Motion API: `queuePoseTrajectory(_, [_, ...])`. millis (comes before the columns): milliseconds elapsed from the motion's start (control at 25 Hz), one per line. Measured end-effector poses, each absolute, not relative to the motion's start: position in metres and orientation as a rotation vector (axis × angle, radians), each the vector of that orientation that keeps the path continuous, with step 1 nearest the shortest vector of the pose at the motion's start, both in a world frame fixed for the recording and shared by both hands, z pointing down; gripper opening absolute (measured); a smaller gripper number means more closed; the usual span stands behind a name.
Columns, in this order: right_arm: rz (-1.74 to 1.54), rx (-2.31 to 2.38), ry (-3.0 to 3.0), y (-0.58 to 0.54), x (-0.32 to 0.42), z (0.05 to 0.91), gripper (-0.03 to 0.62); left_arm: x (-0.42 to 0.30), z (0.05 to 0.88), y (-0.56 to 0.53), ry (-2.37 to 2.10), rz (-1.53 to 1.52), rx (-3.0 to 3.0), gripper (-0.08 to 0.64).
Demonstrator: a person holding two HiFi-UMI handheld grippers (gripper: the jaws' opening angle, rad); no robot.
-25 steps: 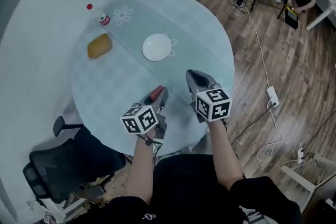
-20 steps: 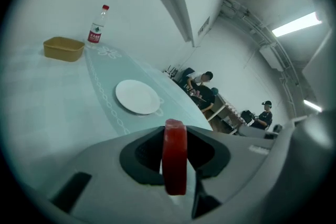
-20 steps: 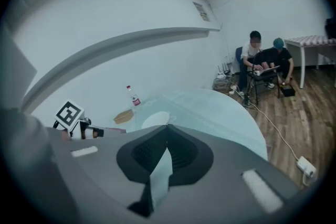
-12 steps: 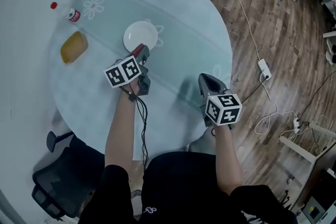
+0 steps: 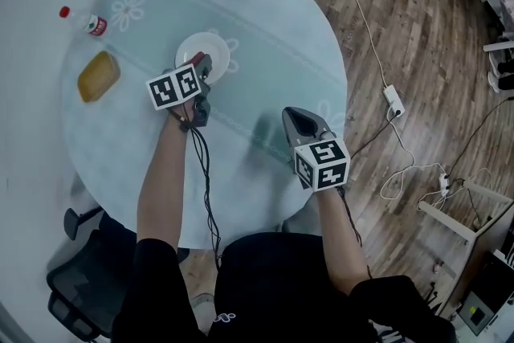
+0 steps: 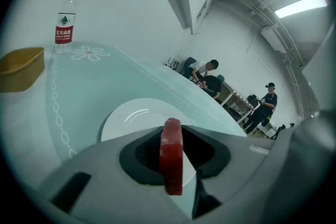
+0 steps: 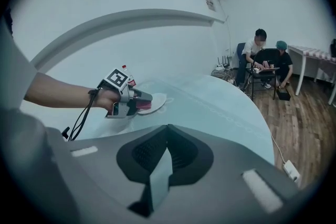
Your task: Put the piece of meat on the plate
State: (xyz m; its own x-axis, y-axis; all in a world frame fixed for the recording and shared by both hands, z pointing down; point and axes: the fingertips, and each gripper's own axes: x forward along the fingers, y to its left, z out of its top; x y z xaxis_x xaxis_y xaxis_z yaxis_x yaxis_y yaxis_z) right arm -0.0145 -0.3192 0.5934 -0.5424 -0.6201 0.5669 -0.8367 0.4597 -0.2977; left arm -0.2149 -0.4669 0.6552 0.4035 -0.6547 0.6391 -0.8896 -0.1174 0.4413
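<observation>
A red piece of meat (image 6: 171,157) stands on edge between the jaws of my left gripper (image 6: 171,134), which is shut on it. In the head view the left gripper (image 5: 201,64) hovers over the near rim of the white plate (image 5: 215,51) with the meat (image 5: 197,59) at its tip. The plate (image 6: 131,118) lies just beyond the jaws on the round pale-green table (image 5: 265,36). My right gripper (image 5: 299,118) hangs over the table's near right part, its jaw tips together and nothing held. The right gripper view shows the left gripper (image 7: 142,99) at the plate (image 7: 157,101).
A water bottle (image 5: 84,22) with a red cap stands at the table's far left, a yellow container (image 5: 98,76) just in front of it. A black chair (image 5: 80,285) sits below the table's near-left edge. Cables and a power strip (image 5: 393,100) lie on the wooden floor at right.
My left gripper has carried the meat forward from the table's near edge to over the plate's rim and sunk lower. The right gripper has dropped a little.
</observation>
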Motion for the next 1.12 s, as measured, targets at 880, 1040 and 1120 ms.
queuePoseTrajectory(880, [0.545, 1.117, -2.515, -0.287, 0.002, 0.530, 0.005, -0.194, 0.473, -0.389, -1.743, 0.512, 2.208, 0.109])
queuePoseTrajectory(1040, [0.457, 0.979, -2.867, -0.296, -0.021, 0.445, 0.005, -0.184, 0.390, -0.353, -1.895, 0.430, 2.310, -0.002])
queuePoseTrajectory(1120, [0.395, 0.933, -2.955, -0.300, -0.029, 0.415, 0.005, -0.175, 0.356, -0.334, -1.955, 0.334, 2.337, -0.002])
